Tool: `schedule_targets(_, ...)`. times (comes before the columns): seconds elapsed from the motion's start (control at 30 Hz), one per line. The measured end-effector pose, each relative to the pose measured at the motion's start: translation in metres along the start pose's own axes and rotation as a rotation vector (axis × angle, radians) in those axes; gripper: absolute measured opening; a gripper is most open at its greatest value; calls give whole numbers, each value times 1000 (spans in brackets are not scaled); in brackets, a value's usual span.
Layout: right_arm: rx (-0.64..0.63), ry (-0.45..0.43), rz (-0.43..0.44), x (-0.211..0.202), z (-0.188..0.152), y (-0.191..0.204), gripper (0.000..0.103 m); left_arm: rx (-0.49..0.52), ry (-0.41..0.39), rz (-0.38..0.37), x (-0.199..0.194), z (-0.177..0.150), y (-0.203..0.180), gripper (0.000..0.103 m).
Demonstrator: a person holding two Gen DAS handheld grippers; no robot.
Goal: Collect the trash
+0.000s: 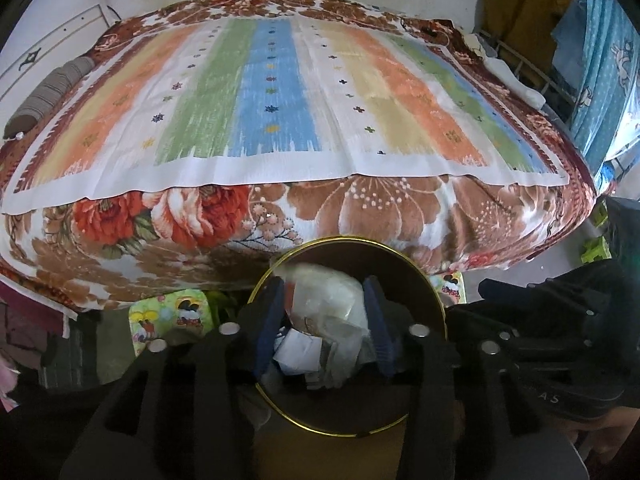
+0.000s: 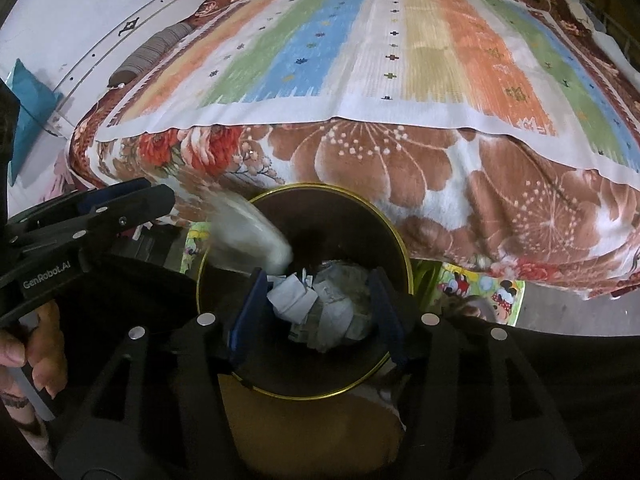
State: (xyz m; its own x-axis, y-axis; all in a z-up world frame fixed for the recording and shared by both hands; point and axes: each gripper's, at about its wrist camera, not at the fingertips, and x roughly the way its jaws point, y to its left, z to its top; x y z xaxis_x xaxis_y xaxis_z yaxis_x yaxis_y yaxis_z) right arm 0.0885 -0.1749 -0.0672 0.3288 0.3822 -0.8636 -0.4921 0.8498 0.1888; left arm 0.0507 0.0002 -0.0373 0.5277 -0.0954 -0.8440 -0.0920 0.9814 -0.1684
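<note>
A round brown bin with a gold rim (image 1: 436, 300) (image 2: 404, 248) stands on the floor at the foot of the bed, holding crumpled white paper (image 2: 296, 300) and plastic. A blurred clear plastic bag (image 2: 248, 232) is in the air over the bin's left rim, just below my left gripper (image 2: 132, 196); it also shows in the left wrist view (image 1: 328, 292). My left gripper (image 1: 324, 308) is open above the bin, with the bag between its fingers but not touching them. My right gripper (image 2: 318, 300) is open and empty above the bin.
The bed (image 1: 280, 92) with a striped cloth over a floral blanket (image 2: 440, 168) fills the far side. Cartoon-print mats (image 1: 168, 316) (image 2: 480, 288) lie on the floor beside the bin. Clothes hang at the right (image 1: 600, 60). A striped bolster (image 1: 48, 96) lies at the bed's left.
</note>
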Motion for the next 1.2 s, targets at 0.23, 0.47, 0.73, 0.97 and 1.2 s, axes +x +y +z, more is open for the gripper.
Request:
schedule_targets(0.23, -16, -28, 6, -11, -2, 0, 66, -27, -8, -43, -7, 0, 5, 52)
schedule_targets(0.47, -37, -79, 35, -33, -18, 0, 82, -51, -29, -126, -29, -24, 14, 84)
schedule_targets(0.73, -85, -154, 67, -65, -44, 4, 94, -22, -86, -100, -49, -53, 12, 97)
schedule_targets(0.97, -88, -171, 90, -81, -57, -1, 94, -21, -68, -110, -54, -65, 15, 97)
schedule_targets(1.2, -94, -175, 89, -83, -59, -1, 94, -55, -58, -117, -54, -66, 20, 97)
